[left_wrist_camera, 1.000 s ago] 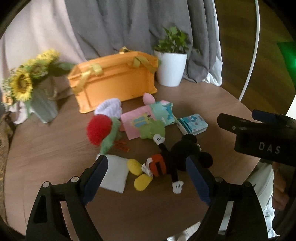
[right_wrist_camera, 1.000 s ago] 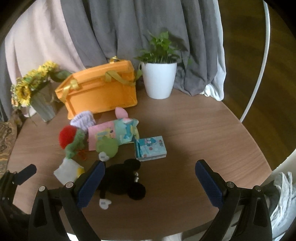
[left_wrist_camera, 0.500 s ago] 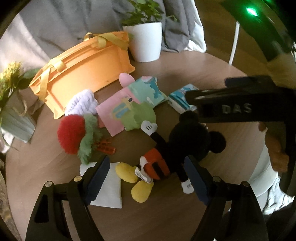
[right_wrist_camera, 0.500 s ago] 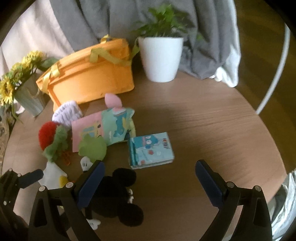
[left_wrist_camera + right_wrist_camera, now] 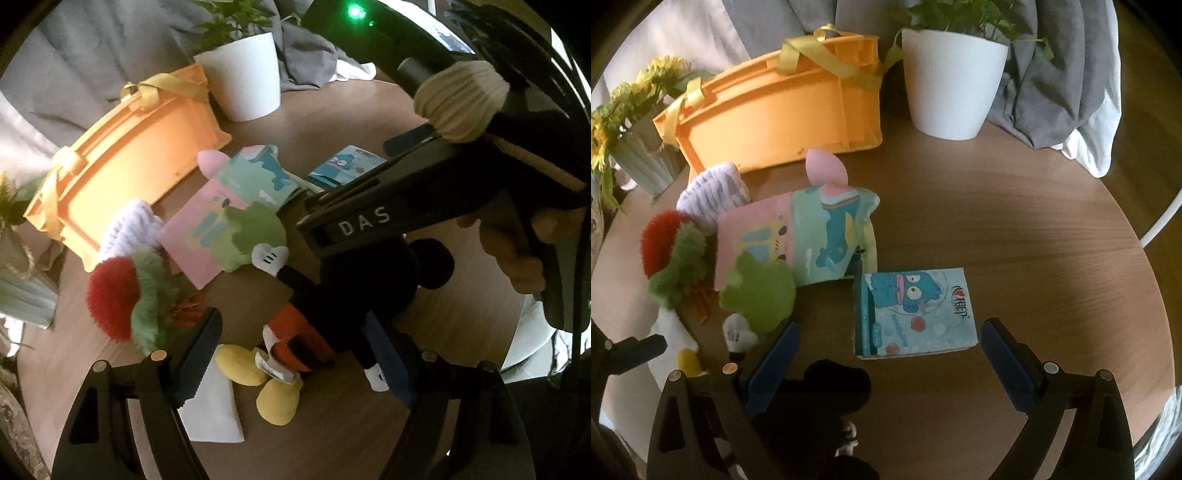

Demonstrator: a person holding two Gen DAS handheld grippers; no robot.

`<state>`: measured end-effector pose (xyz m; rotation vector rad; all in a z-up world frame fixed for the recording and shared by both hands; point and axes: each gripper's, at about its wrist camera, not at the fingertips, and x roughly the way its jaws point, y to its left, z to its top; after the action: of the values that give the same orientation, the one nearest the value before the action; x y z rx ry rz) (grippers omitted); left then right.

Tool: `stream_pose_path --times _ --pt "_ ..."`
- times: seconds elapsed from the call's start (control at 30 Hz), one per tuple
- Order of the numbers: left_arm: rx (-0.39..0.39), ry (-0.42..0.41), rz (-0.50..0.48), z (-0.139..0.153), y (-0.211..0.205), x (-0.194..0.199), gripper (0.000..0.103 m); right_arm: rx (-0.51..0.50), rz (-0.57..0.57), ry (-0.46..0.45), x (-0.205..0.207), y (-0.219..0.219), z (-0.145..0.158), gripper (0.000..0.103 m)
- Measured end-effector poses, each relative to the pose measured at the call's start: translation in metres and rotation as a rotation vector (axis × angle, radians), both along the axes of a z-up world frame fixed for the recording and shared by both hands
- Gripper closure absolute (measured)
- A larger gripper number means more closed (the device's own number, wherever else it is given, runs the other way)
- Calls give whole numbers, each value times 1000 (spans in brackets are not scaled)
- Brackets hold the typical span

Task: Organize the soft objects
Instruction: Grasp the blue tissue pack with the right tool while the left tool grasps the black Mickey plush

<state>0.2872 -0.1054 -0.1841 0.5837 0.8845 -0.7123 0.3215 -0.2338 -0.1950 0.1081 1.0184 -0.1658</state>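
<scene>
Soft toys lie in a cluster on the round wooden table (image 5: 1015,229), in front of the orange basket (image 5: 783,122) that stands near the far edge beside a white plant pot (image 5: 951,88). The mouse plush (image 5: 332,295), black with red shorts and yellow shoes, lies nearest, between the jaws of the left gripper (image 5: 295,354); those jaws have just been closing, yet the pads stand apart from the plush and do not press it. The right gripper (image 5: 888,363) hovers wide open with a blue tissue pack (image 5: 912,312) on the table between its jaws, untouched; the pack carries a cartoon fish and a logo too small to read surely. In the left view the right gripper's black body shows the white letters "DAS", held by a hand (image 5: 517,258) in a knitted cream cuff. Beyond the plush lie a cloth book (image 5: 798,236) in pink and mint, a green felt piece (image 5: 757,291) on its near corner, a red pompom (image 5: 110,295) with green fur, a white knitted item (image 5: 129,229) against the basket, and a white cloth (image 5: 214,410). Sunflowers (image 5: 624,107) in a vase stand at the table's left edge
</scene>
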Motion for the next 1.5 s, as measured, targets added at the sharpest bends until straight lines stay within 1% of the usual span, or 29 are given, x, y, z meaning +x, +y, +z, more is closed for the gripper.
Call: stream_pose_path --times 0.07,0.17,0.33,0.37,0.5,0.6,0.83,0.93,1.0,1.07,1.13,1.3,1.5 --pt "-10 27 -6 -3 -1 3 26 4 3 10 3 -2 -4 4" --pt "-30 81 -11 -10 -3 9 35 11 -1 22 6 -4 -9 4" --pt "-84 139 -4 -17 -2 17 39 -3 3 19 9 -4 -11 4" --pt "-97 155 -5 -19 -2 18 43 -9 4 21 10 -4 -11 4" --pt "-125 169 -1 -21 -4 19 47 -24 7 25 13 -6 -12 4" --pt "-143 175 19 -20 -3 19 50 -30 11 21 14 -8 -12 6" --pt "-184 194 73 -21 -4 17 51 -48 35 11 14 -13 -12 17" --pt "-192 194 91 -22 -6 16 51 -45 53 7 13 -15 -10 19" --pt "-198 196 105 -23 -6 16 51 -53 63 -14 9 -15 -5 19" --pt "-206 201 124 -23 -6 17 51 -81 70 -37 7 -14 0 19" --pt "-211 202 137 -22 -3 13 52 -96 77 -44 8 -14 1 19" --pt "-215 201 162 -21 -1 8 52 -78 96 -3 18 -16 -8 19" --pt "-222 200 196 -22 -1 9 52 -52 108 10 24 -16 -16 19"
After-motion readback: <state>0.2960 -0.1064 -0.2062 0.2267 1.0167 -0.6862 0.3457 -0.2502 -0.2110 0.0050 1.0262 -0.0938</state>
